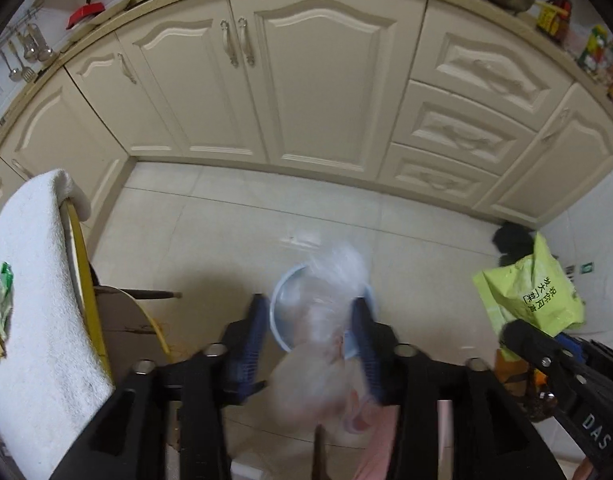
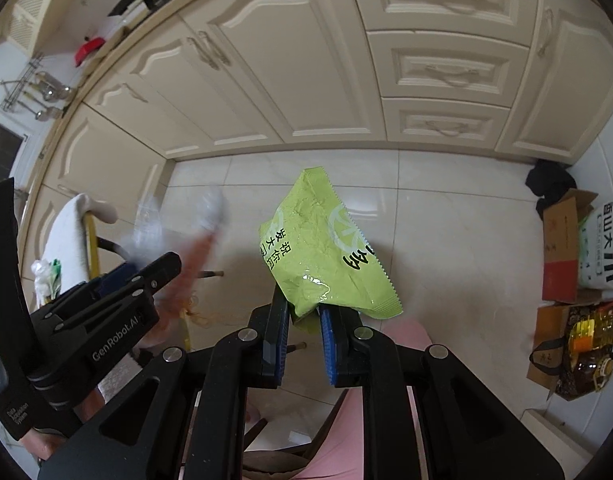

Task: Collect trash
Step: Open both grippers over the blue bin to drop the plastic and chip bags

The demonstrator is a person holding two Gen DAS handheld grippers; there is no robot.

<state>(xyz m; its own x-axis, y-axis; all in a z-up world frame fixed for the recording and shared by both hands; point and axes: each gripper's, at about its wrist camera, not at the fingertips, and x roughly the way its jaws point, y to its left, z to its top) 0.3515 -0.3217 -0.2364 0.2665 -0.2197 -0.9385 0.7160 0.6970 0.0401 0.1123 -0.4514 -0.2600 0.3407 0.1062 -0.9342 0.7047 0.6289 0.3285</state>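
Left hand-held gripper [image 1: 306, 320]: jaws apart; blurred clear plastic wrapper [image 1: 330, 320] between them, apparently loose, over a pale blue bin [image 1: 280, 308].
Right hand-held gripper [image 2: 303, 320]: clamped on green snack bag [image 2: 326, 252], above the floor [image 2: 446, 220].
Around: towel-draped chair [image 1: 34, 300] left; cardboard boxes [image 2: 562, 240] right.

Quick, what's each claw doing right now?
Left gripper: open, blurry clear plastic between its fingers.
Right gripper: shut on the green snack bag.
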